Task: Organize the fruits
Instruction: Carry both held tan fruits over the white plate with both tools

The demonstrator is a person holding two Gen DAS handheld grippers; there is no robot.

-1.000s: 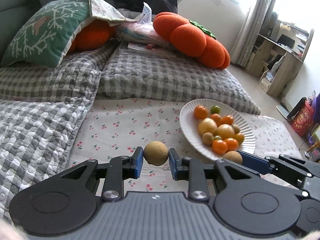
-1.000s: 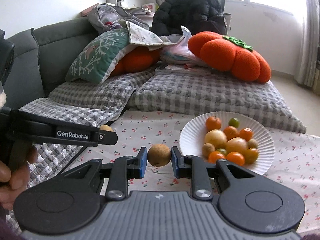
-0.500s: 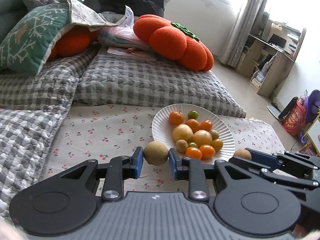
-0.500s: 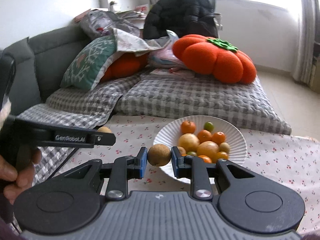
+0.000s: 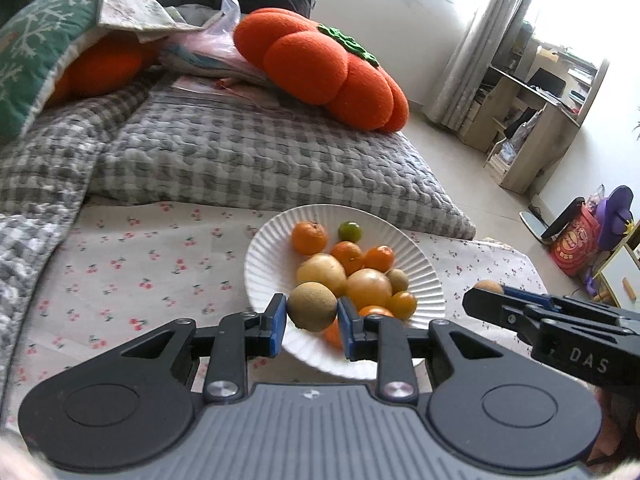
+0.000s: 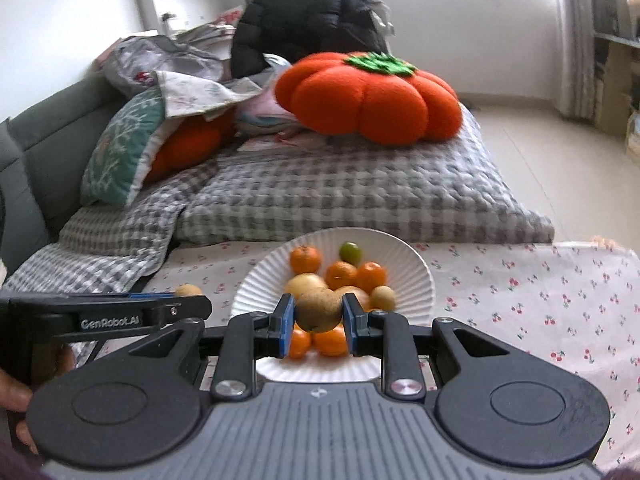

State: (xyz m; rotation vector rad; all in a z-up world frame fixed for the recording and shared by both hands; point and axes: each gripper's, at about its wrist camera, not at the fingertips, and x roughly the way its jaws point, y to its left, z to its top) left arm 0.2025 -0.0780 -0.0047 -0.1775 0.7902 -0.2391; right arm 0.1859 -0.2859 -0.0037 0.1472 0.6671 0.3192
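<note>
My left gripper point(image 5: 312, 322) is shut on a brown kiwi point(image 5: 312, 306) and holds it over the near rim of the white ridged plate point(image 5: 264, 264). My right gripper point(image 6: 319, 322) is shut on a second brown kiwi point(image 6: 319, 310) above the plate's near side point(image 6: 256, 284). The plate holds several oranges, a green citrus point(image 5: 349, 231), two yellow pears and small kiwis. In the left wrist view the right gripper shows from the side with its kiwi point(image 5: 487, 285). In the right wrist view the left gripper shows at the left with its kiwi point(image 6: 188, 290).
The plate sits on a white cherry-print cloth point(image 5: 132, 264). Behind it lie grey checked quilts point(image 5: 240, 160), an orange persimmon cushion point(image 5: 320, 68), a green cushion point(image 6: 124, 152) and a black jacket point(image 6: 308, 12). A desk point(image 5: 536, 120) and bags point(image 5: 576, 236) stand on the right.
Both grippers have moved toward the plate with their kiwis held; the plate now lies directly under the fingertips in both views.
</note>
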